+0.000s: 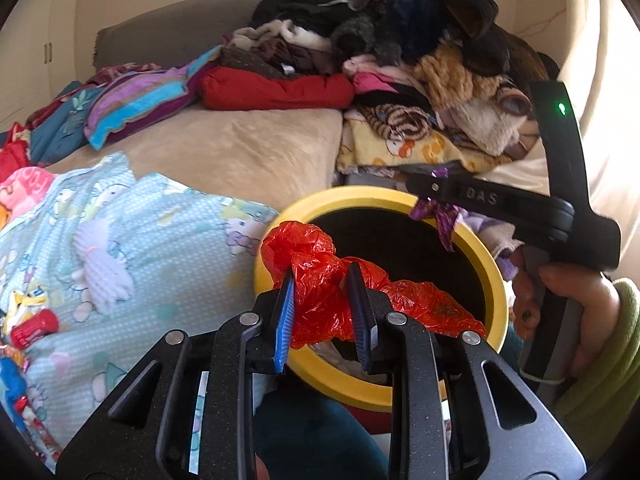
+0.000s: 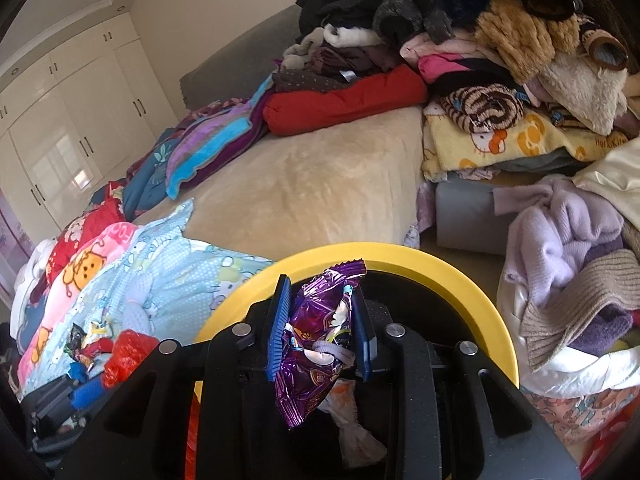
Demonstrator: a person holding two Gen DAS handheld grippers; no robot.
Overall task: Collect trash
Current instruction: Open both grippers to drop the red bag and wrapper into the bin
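Left claw [image 1: 322,300]: clamped on red plastic bag [image 1: 320,280]. Right claw [image 2: 320,320]: clamped on purple wrapper [image 2: 316,340]. Both over yellow-rimmed bin [image 1: 496,272], undropped. Wrappers [image 1: 28,320] remain, near-left bed.

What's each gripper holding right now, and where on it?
Left gripper: crumpled red plastic bag, pinched around its bunched middle. Right gripper: purple snack wrapper, clamped across its upper half, lower end hanging free.

Two hand-held grippers: the left hand-held gripper [image 1: 322,284] and the right hand-held gripper [image 2: 320,312]. One yellow-rimmed bin [image 1: 494,264]. One red plastic bag [image 1: 320,296]. One purple wrapper [image 2: 316,344]. One red cushion [image 1: 276,90], upper centre.
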